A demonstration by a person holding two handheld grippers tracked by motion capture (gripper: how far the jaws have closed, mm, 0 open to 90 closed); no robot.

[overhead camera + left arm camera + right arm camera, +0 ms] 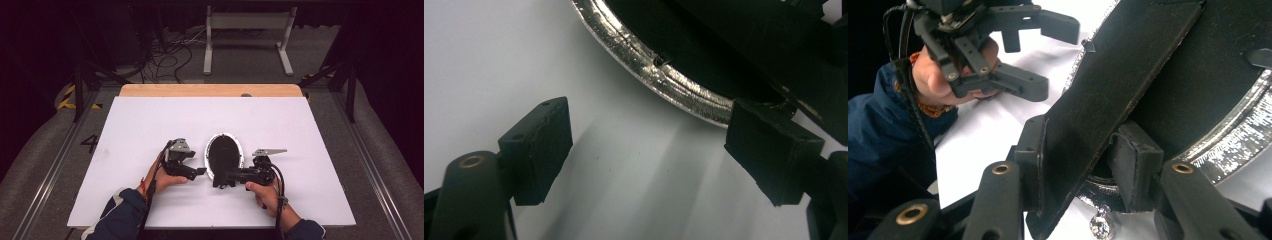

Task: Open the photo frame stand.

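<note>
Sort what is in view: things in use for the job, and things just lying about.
In use:
- oval silver-rimmed frame with black back
- black flat stand flap, clamped by right claw
- open left claw

Lying about:
- white metal frame stand
- floor cables

The right gripper (1075, 165) has its two black jaws closed on a flat black stand flap (1118, 75), one pad on each face of it. Behind the flap lies an oval frame with a glittery silver rim (1243, 137) on the white table (978, 150). Farther off, a hand (935, 75) in a blue sleeve (878, 125) holds the left gripper (1033, 55), its jaws apart and empty.
</note>
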